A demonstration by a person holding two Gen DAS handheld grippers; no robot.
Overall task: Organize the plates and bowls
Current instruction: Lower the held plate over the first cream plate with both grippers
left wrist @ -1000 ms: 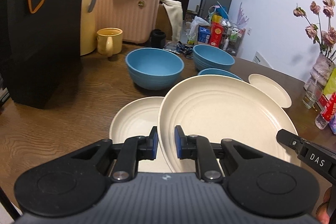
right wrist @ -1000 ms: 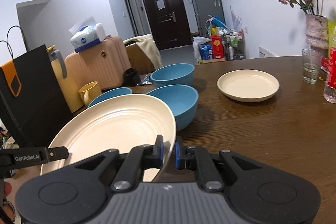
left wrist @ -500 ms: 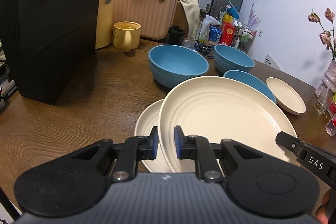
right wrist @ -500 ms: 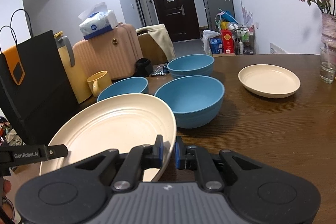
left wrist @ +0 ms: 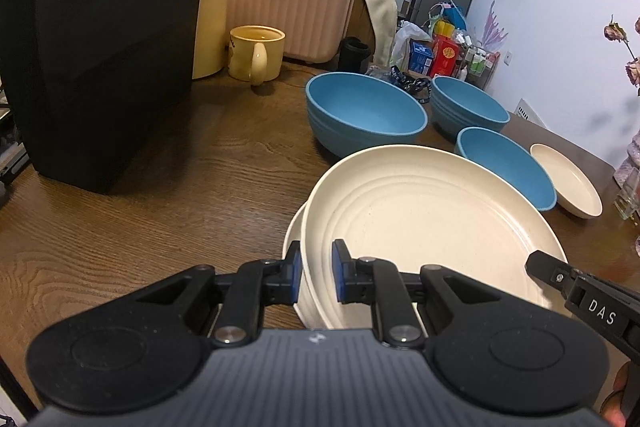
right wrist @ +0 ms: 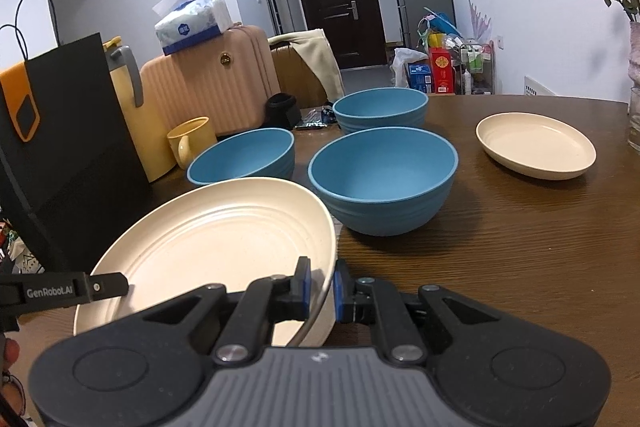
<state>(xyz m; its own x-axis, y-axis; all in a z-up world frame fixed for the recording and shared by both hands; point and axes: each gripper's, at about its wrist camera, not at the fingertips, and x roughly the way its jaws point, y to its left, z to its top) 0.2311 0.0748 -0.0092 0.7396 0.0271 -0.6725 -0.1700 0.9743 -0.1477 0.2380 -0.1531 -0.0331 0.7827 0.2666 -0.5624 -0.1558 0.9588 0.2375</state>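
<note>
A large cream plate (left wrist: 432,227) hangs just above the wooden table (left wrist: 180,187), gripped by its rim on both sides. My left gripper (left wrist: 316,275) is shut on its near left rim. My right gripper (right wrist: 322,287) is shut on the opposite rim of the same large cream plate (right wrist: 216,243). Under it a second cream plate (left wrist: 294,239) lies on the table, only its left edge showing. Three blue bowls (right wrist: 384,171) (right wrist: 244,155) (right wrist: 380,107) stand behind. A smaller cream plate (right wrist: 536,143) lies at the far right.
A black paper bag (left wrist: 100,47) stands tall at the left, with a yellow jug (left wrist: 208,7) and a yellow mug (left wrist: 256,51) beside it. A drinking glass (right wrist: 634,123) and a vase of dried flowers (right wrist: 634,55) stand at the right table edge. A pink suitcase (left wrist: 288,11) sits behind.
Both grippers have carried the large plate leftward and lower. It now covers nearly all of the plate on the table, which showed widely before. The bowls look closer.
</note>
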